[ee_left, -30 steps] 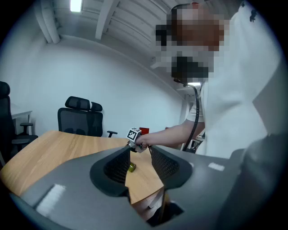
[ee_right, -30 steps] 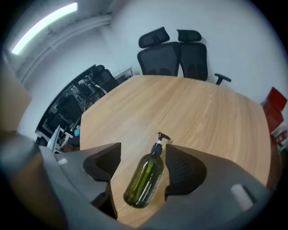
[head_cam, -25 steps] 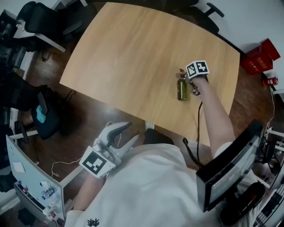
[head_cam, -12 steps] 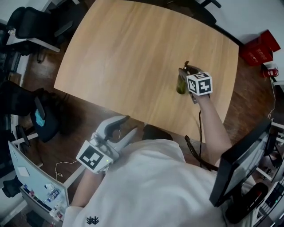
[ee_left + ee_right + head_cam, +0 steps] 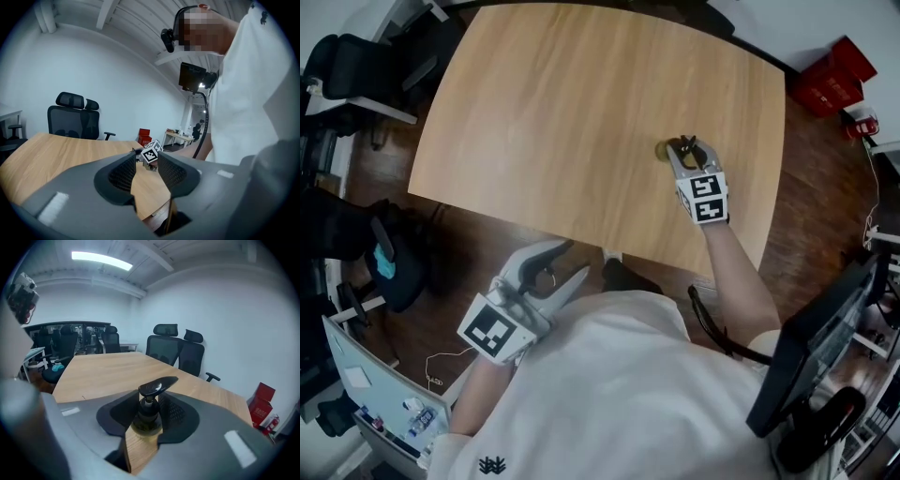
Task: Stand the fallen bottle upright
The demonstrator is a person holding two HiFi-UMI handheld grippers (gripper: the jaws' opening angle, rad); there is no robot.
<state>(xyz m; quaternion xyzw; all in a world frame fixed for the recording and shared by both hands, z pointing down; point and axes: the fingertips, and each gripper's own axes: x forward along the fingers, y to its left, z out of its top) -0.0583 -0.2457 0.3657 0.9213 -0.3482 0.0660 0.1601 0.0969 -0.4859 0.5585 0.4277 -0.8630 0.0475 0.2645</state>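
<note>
A small olive-green pump bottle with a black pump head stands upright between the jaws of my right gripper, which is shut on its neck and shoulder. In the head view the bottle shows mostly from above at the right side of the wooden table, with the right gripper closed around it. My left gripper is held off the table's near edge, over the floor, its jaws open and empty. The left gripper view shows its open jaws aimed at the far-off right gripper's marker cube.
Black office chairs stand round the table's far side. A red box sits on the floor at the right. A monitor and cables lie near my right side. A desk with small items is at the lower left.
The right gripper closed on the lying bottle, then lifted and turned it upright. The left gripper shifted slightly and stayed open.
</note>
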